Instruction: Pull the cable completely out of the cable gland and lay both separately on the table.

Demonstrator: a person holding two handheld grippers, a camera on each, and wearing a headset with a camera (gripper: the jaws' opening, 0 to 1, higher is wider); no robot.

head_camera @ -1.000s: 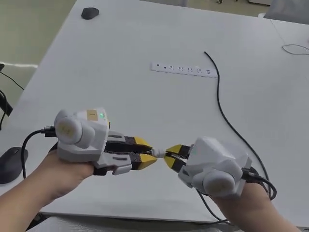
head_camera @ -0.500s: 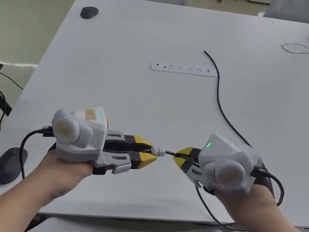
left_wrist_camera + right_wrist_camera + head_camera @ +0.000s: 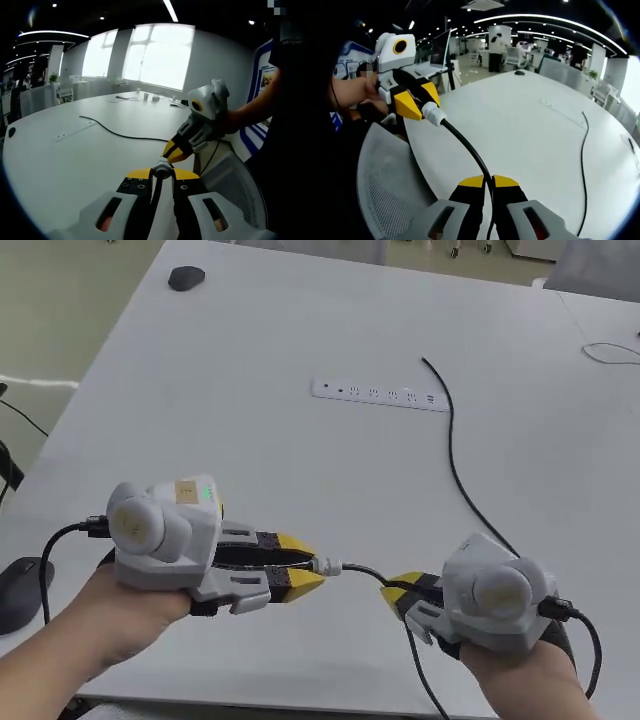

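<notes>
Cable partly out of cable gland

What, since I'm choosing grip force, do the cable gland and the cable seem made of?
The cable gland looks like moulded plastic: pale grey, smooth, soft sheen. The cable seems jacketed in rubber or PVC: matte black, bending in a smooth curve.

An open-plan office: a long white worktop with a white power strip and black computer mouse, a grey mesh chair, curved ceiling strip lights.
</notes>
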